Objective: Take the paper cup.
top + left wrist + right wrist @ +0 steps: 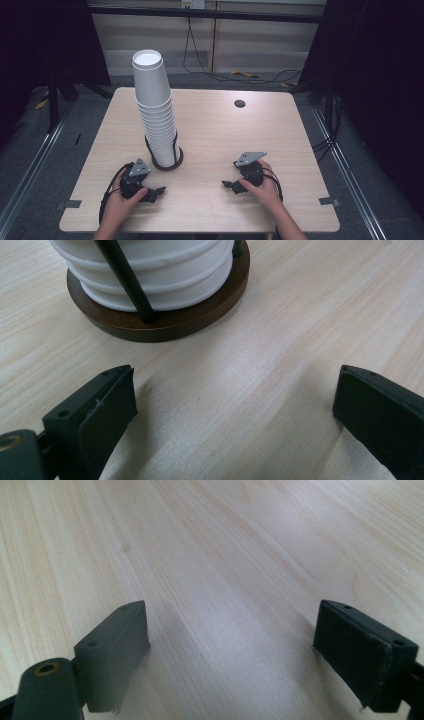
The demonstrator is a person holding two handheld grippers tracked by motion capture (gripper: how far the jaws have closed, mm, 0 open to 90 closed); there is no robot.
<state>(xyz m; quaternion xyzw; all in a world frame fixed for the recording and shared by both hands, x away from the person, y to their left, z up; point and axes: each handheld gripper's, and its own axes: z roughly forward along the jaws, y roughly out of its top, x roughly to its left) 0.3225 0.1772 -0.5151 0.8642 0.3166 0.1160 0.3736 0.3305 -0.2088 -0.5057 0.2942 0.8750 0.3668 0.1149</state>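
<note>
Tools rest low on the worktop (pixel 215 130), both with jaws spread and nothing between them: left tool (pixel 159 190), right tool (pixel 226 184). Just beyond the left tool, a tall stack of white cups (pixel 156 107) stands upright in a round brown holder (pixel 167 165).

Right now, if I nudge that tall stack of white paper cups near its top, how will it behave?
The cup stack is tall, narrow and already leaning, so it probably tips easily. The round wooden holder with black rods braces only its bottom. The paper cups are likely light and crushable.
</note>
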